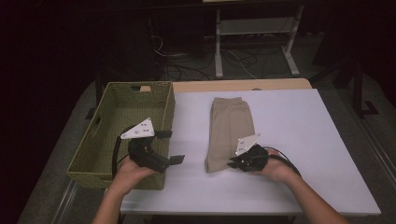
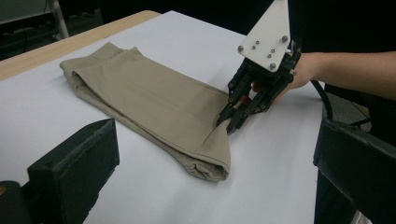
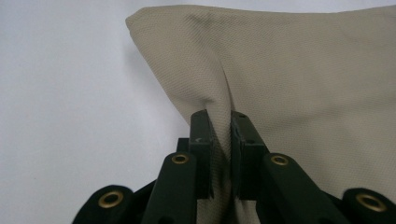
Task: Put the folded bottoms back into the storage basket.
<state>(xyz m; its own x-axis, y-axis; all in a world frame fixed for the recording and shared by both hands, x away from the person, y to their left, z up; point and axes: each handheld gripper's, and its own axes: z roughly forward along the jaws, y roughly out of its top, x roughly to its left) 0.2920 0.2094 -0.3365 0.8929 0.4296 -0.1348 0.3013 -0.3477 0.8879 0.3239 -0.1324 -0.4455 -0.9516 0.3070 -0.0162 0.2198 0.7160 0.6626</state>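
Note:
Folded beige trousers point(image 1: 229, 130) lie lengthwise on the white table point(image 1: 299, 140). My right gripper point(image 1: 232, 163) is at their near right edge, shut on a pinched ridge of the beige cloth point(image 3: 219, 100). In the left gripper view the same gripper point(image 2: 229, 123) bites the fold near the trousers' point(image 2: 149, 98) end. My left gripper point(image 1: 170, 147) hovers over the near right corner of the woven green basket point(image 1: 93, 158). Its jaws stand wide apart and hold nothing, and it points toward the trousers.
The basket takes up the table's left side and has nothing in it. A wooden strip point(image 1: 233, 85) runs along the table's far edge. Beyond it are a white stand point(image 1: 254, 42) and cables on the dark floor. White tabletop stretches right of the trousers.

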